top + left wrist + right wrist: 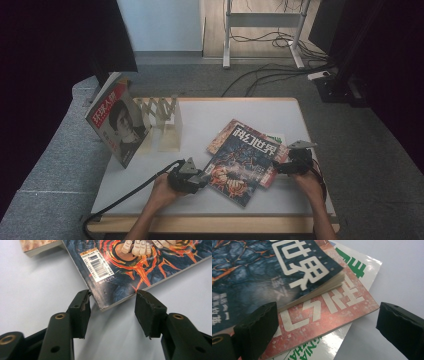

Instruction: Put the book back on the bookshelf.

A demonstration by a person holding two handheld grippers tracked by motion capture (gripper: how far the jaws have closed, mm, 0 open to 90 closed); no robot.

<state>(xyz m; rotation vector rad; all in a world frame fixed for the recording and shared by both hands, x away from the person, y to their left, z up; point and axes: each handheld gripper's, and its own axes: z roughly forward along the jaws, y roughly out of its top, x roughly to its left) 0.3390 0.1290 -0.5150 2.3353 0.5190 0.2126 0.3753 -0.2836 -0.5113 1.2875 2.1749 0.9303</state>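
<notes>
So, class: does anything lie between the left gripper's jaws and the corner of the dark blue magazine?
Nothing visible does. The left gripper has its jaws either side of the dark blue magazine corner, with bare white table around them; one jaw touches the spine edge.

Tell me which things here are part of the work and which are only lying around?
In use:
top magazine
left claw at its corner
right claw at the stack

Lying around:
standing magazine
wooden rack
floor cables

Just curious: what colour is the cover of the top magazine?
Dark blue with orange-red swirls on the top magazine, clearest in the left gripper view.
</notes>
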